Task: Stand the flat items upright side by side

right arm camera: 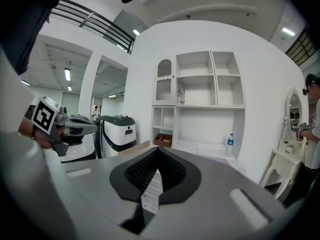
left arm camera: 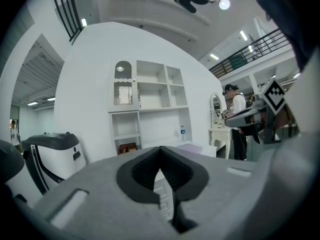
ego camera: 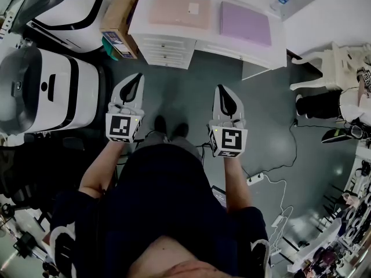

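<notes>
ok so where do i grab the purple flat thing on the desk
Probably by its near edge, coming in low from the person's side. The purple item lies flat on the white desk, so only a thin edge offers a pinch, and that edge sits closest to the desk front.

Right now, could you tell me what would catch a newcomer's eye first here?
The left gripper and right gripper, both shut and empty, are held side by side above the dark floor. Beyond them, a pink flat item and a purple flat item lie on the white desk.
</notes>
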`<state>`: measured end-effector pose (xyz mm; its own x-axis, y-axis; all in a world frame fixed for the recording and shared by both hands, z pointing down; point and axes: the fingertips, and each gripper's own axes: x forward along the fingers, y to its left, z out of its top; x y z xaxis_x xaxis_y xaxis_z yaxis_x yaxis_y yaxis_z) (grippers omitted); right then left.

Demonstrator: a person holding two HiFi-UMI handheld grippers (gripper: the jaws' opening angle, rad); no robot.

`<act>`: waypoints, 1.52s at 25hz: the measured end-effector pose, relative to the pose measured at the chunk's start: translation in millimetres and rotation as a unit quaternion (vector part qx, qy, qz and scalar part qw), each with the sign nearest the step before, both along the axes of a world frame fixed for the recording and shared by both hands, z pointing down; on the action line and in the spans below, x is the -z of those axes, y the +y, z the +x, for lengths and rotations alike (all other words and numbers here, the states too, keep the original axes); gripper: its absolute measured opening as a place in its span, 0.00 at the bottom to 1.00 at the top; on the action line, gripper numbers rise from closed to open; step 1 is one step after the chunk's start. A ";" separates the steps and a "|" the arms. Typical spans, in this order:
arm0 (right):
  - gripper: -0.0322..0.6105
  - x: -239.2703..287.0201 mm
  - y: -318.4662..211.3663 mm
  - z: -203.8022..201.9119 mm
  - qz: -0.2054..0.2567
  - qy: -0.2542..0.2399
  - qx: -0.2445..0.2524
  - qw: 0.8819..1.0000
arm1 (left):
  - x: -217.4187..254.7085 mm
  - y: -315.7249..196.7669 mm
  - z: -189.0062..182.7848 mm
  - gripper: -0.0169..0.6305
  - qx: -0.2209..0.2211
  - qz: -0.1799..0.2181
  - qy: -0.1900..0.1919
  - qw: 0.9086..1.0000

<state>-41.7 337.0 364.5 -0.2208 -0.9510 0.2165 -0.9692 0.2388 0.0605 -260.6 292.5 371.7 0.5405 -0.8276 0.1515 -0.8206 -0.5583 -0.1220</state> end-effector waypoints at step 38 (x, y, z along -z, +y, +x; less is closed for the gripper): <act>0.52 15.2 -2.7 26.3 0.011 0.000 0.041 0.999 | 16.7 2.6 39.3 0.54 -0.050 0.005 0.015 0.999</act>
<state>-15.4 334.3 349.3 -0.2971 -0.9344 0.1964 -0.9466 0.3152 0.0674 -221.3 295.1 354.9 0.6250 -0.7703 0.1263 -0.7639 -0.6369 -0.1039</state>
